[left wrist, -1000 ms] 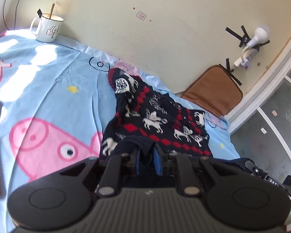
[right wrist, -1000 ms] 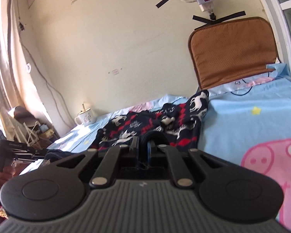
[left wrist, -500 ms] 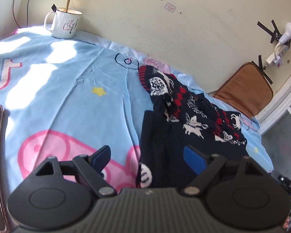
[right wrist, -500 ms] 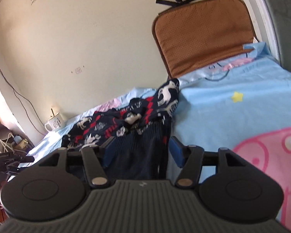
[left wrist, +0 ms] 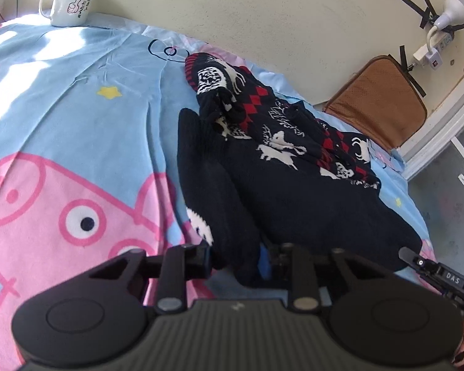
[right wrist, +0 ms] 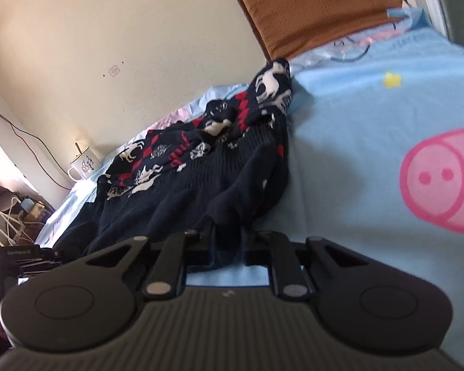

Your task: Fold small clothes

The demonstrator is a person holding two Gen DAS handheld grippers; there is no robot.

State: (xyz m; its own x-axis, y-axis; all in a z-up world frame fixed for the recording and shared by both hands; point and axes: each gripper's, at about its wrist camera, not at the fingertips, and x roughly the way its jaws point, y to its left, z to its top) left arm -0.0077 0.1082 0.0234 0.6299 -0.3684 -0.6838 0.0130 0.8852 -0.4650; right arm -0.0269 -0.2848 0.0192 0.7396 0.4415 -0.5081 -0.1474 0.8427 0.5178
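A: Both sets of jaws have just been closing, and each now pinches the near hem of the one dark sweater [left wrist: 287,167], lying centre frame on the bed [left wrist: 77,99].

B: The thick knit could slip from the left gripper [left wrist: 236,261] or right gripper [right wrist: 227,249]. One mug [left wrist: 69,6], upper left.

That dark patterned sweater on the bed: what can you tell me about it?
The sweater is a small navy knit with white reindeer and red diamonds, with a red-trimmed edge at its far end. It lies rumpled and partly folded on the blue cartoon bedsheet. The left gripper and right gripper have just been closing, and each pinches its plain near edge.
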